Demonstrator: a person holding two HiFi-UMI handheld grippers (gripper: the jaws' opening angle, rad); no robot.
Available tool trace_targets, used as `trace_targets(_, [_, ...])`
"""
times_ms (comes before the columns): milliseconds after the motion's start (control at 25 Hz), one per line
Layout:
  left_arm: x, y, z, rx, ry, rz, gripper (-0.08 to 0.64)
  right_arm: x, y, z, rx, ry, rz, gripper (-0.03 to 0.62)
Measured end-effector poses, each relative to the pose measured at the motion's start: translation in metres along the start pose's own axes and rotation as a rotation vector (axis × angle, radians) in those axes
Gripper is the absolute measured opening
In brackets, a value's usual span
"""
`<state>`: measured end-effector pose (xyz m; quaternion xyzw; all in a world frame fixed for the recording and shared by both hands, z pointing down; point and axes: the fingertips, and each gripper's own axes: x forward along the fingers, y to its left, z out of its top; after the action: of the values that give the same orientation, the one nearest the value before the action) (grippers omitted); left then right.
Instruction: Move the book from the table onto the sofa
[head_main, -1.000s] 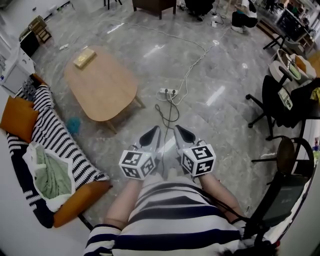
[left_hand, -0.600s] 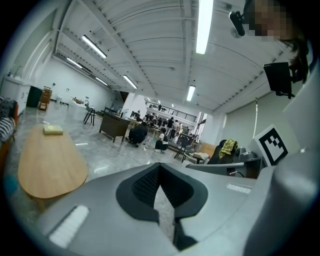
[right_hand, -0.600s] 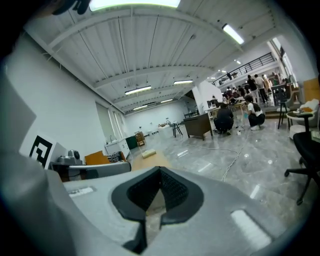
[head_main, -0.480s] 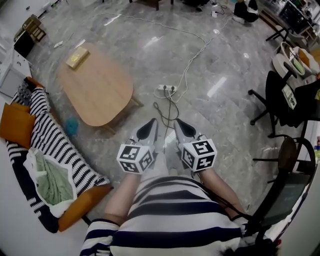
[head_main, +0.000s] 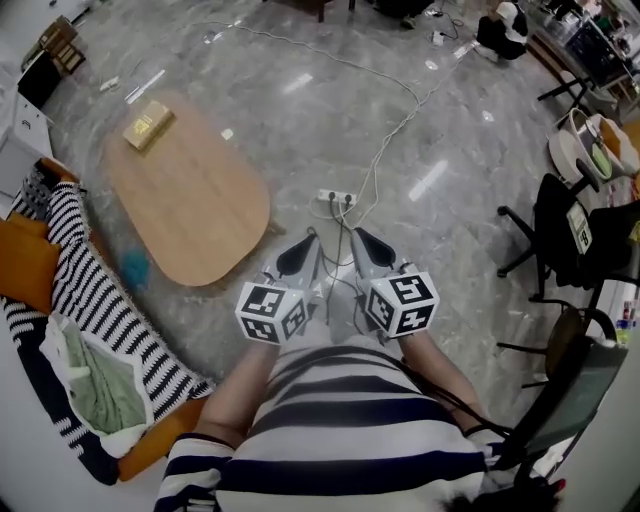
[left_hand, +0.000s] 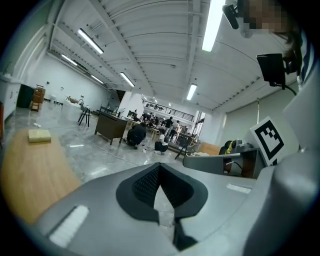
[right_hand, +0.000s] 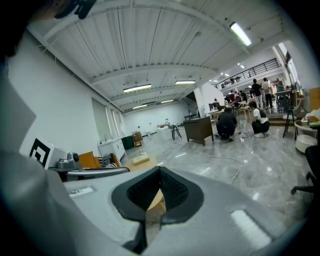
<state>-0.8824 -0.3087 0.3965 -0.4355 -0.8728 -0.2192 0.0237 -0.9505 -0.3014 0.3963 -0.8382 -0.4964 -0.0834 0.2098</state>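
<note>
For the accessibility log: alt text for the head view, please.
A person in stripes holds the left gripper and right gripper, both shut, over a grey floor. Upper left, a book lies on an oval wooden table beside a striped sofa.

Viewpoint: the person is walking forward across the room, and the whole floor slides down the head view.
Power strip (head_main: 337, 198): now sits just ahead of the tips of the left gripper (head_main: 309, 240) and right gripper (head_main: 361, 238); a second ago it lay well ahead of them.
Table (head_main: 190, 200): its near end now reaches down level with the left gripper, closer beside it than before.
Book (head_main: 147, 124): drifts left in the view with the table's far end.
Sofa (head_main: 95, 300): slips lower and further toward the left edge.
</note>
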Motion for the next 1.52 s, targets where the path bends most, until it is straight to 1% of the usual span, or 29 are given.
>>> trace_targets(160, [0.029,0.026,0.015,0.014,0.010,0.000,0.002,0.033,-0.017,0.019,0.002,-0.008,-0.010,0.002])
trace_targets(360, [0.062,0.037,0.026,0.005,0.013,0.007,0.002,0.059,-0.048,0.038,0.007,-0.013,-0.022,0.002])
trace_targets(480, [0.087,0.045,0.034,-0.009,0.002,0.037,0.002,0.075,-0.075,0.052,0.011,-0.021,-0.019,0.002])
trace_targets(600, [0.119,0.054,0.045,-0.017,-0.016,0.075,0.002,0.094,-0.108,0.066,-0.006,-0.018,-0.006,0.002])
trace_targets(760, [0.172,0.071,0.062,-0.033,-0.048,0.161,0.002,0.126,-0.149,0.086,-0.028,0.013,0.063,0.002])
trace_targets(920, [0.222,0.070,0.074,-0.043,-0.063,0.217,0.002,0.149,-0.190,0.107,-0.045,0.046,0.132,0.002])
trace_targets(1080, [0.259,0.071,0.087,-0.048,-0.085,0.281,0.002,0.169,-0.224,0.125,-0.076,0.068,0.194,0.002])
trace_targets(1280, [0.282,0.081,0.098,-0.047,-0.113,0.375,0.002,0.191,-0.246,0.134,-0.095,0.090,0.271,0.002])
trace_targets(1520, [0.280,0.091,0.105,-0.066,-0.128,0.453,0.002,0.213,-0.246,0.143,-0.098,0.102,0.330,0.002])
